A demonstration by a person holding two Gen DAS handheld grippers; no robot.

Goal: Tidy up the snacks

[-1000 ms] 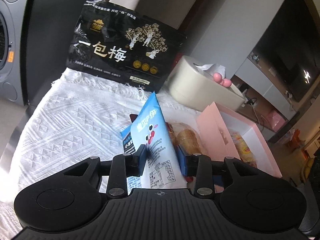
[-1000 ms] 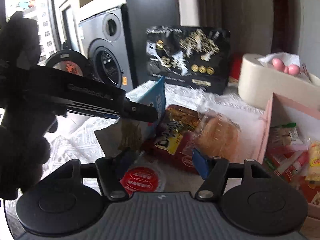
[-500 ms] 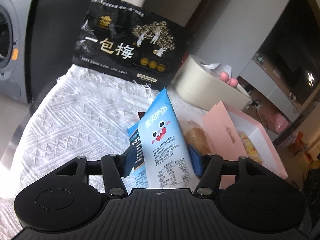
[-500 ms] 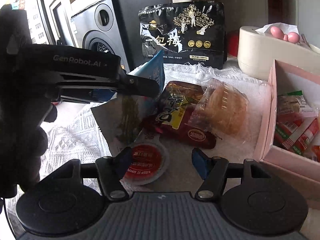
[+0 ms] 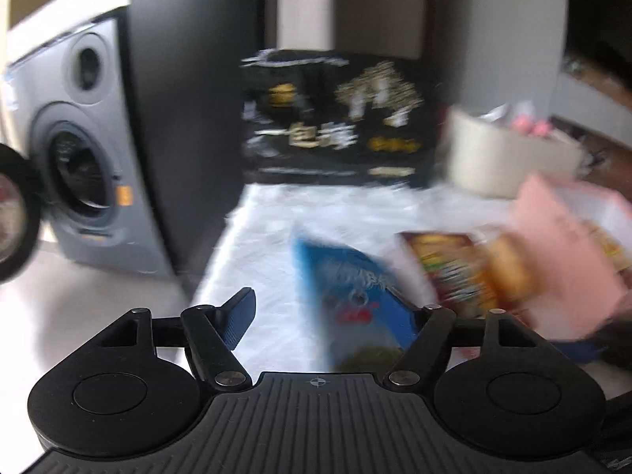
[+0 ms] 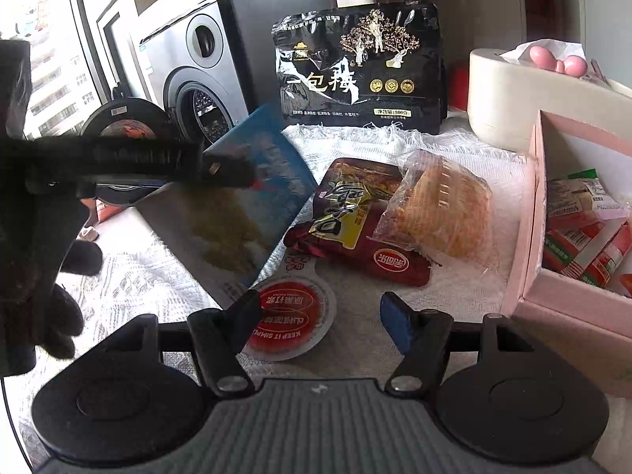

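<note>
My left jaws point(image 5: 331, 316) gape wide around the blue packet point(image 6: 252, 181), apparently not clamping it; my right jaws point(image 6: 316, 316) hang open, empty, over the sauce cup point(image 6: 290, 316). The pink box point(image 6: 529, 237) holds several snacks; 4 remain on the counter point(image 6: 355, 142).

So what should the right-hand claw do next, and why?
Probably ease the right gripper down and close on the red-lidded cup. Its jaws stand open with the cup lying between them on the white cloth, and the pink box beside it already holds snacks.
</note>
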